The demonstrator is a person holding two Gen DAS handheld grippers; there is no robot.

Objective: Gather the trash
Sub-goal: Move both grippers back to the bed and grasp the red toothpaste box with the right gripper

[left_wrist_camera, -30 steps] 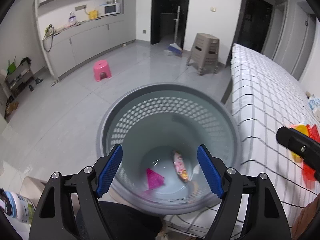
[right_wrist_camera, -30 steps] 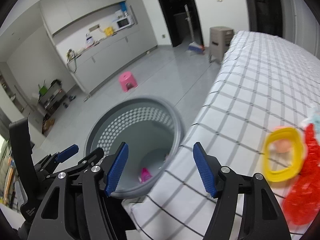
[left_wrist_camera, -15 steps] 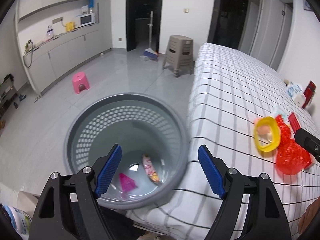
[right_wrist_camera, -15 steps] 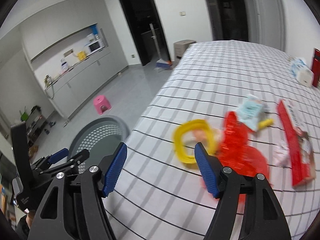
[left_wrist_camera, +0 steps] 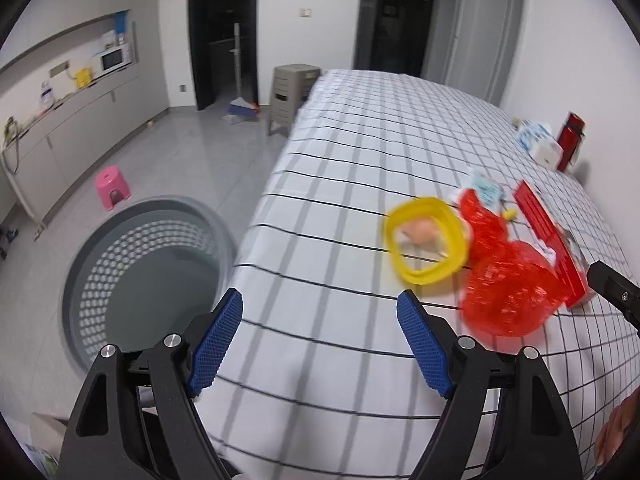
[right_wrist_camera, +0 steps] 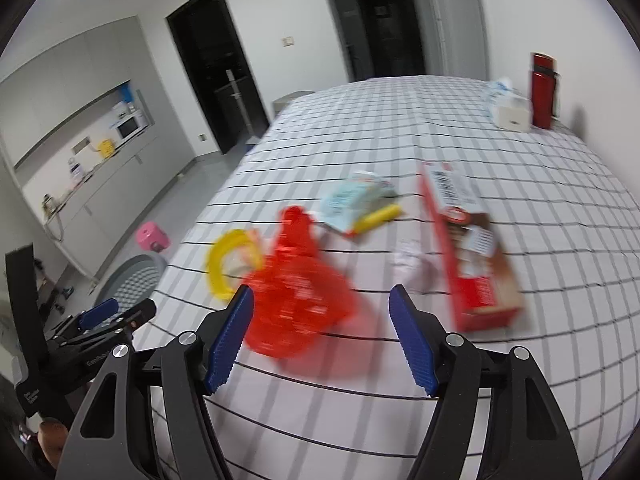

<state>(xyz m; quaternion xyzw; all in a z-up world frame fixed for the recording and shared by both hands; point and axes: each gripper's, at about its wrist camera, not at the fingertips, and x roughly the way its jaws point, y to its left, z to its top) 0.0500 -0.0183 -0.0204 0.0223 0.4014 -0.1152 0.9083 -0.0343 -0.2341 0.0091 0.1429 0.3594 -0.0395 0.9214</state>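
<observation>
From the left wrist, the left gripper (left_wrist_camera: 319, 332) is seen with its jaws wide apart and nothing held, above the checked tablecloth (left_wrist_camera: 360, 160). The grey basket (left_wrist_camera: 80, 276) stands on the floor at nine o'clock. A yellow ring (left_wrist_camera: 452, 236) and a red mesh bag (left_wrist_camera: 508, 292) lie at two o'clock, touching each other.

From the right wrist, the right gripper (right_wrist_camera: 321, 336) is likewise spread and empty. The red mesh bag (right_wrist_camera: 296, 308) lies just beyond its fingertips at eleven o'clock; a crumpled paper (right_wrist_camera: 408, 264), a red carton (right_wrist_camera: 476, 256) and a pale wrapper (right_wrist_camera: 352, 204) are scattered from twelve to one. The step in hand is judged to be a reach for more trash; next, the right jaws would need lowering over the bag and closing.
</observation>
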